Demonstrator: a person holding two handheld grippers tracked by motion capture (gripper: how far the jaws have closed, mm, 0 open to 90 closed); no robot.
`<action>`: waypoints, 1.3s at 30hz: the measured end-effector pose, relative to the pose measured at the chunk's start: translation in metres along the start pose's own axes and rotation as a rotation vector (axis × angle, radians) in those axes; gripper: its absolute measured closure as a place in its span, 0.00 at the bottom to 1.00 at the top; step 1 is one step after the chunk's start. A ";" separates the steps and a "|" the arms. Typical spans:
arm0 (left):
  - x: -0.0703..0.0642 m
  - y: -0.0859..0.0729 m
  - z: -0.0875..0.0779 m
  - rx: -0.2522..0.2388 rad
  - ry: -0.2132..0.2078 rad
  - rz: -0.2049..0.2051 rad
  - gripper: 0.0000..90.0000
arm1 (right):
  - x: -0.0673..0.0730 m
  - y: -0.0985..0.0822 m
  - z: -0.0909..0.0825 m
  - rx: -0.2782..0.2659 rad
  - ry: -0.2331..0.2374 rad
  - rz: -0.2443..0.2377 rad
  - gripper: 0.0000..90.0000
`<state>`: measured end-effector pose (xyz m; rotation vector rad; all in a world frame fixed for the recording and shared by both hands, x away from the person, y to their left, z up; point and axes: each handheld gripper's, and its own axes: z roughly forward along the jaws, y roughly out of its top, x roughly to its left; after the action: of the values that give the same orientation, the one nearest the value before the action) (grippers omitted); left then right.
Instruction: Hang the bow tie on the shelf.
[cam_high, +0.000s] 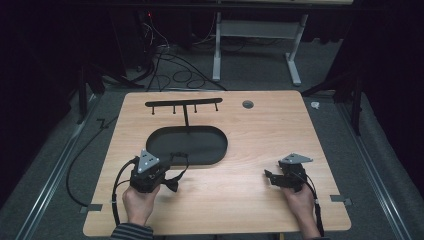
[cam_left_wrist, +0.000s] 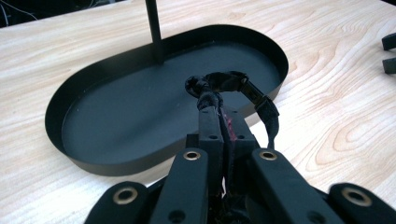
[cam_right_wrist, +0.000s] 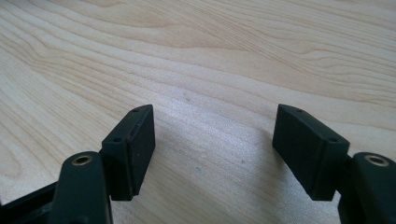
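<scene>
While the left gripper (cam_left_wrist: 219, 112) pinches a black strap (cam_left_wrist: 243, 91) at frame centre above the oval tray (cam_left_wrist: 56, 107), the right gripper (cam_right_wrist: 212, 140) hangs wide open, lower frame.

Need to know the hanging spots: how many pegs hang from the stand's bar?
4. They hang under the bar at the table's far side: one near its left end, two either side of the post, one near its right end.

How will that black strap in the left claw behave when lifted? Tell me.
Probably floppy: the strap curls in a loop above the shut left claw and one end droops down. Likely light, since a thin pinch holds it. It may swing and snag on the stand's post over the tray.
</scene>
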<state>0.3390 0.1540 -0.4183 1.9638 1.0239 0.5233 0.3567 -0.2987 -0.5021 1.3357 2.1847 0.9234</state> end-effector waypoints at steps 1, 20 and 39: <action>0.000 0.001 0.000 -0.003 -0.001 0.000 0.98 | 0.000 0.000 0.000 0.001 0.000 0.000 0.35; 0.007 0.021 0.001 -0.058 -0.043 -0.030 0.98 | 0.000 0.000 0.000 0.001 0.001 0.000 0.35; 0.016 0.043 0.002 -0.057 -0.007 0.021 0.98 | 0.000 0.000 0.000 0.001 0.001 0.002 0.35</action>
<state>0.3698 0.1524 -0.3836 1.9266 0.9742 0.5517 0.3566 -0.2988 -0.5021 1.3381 2.1853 0.9241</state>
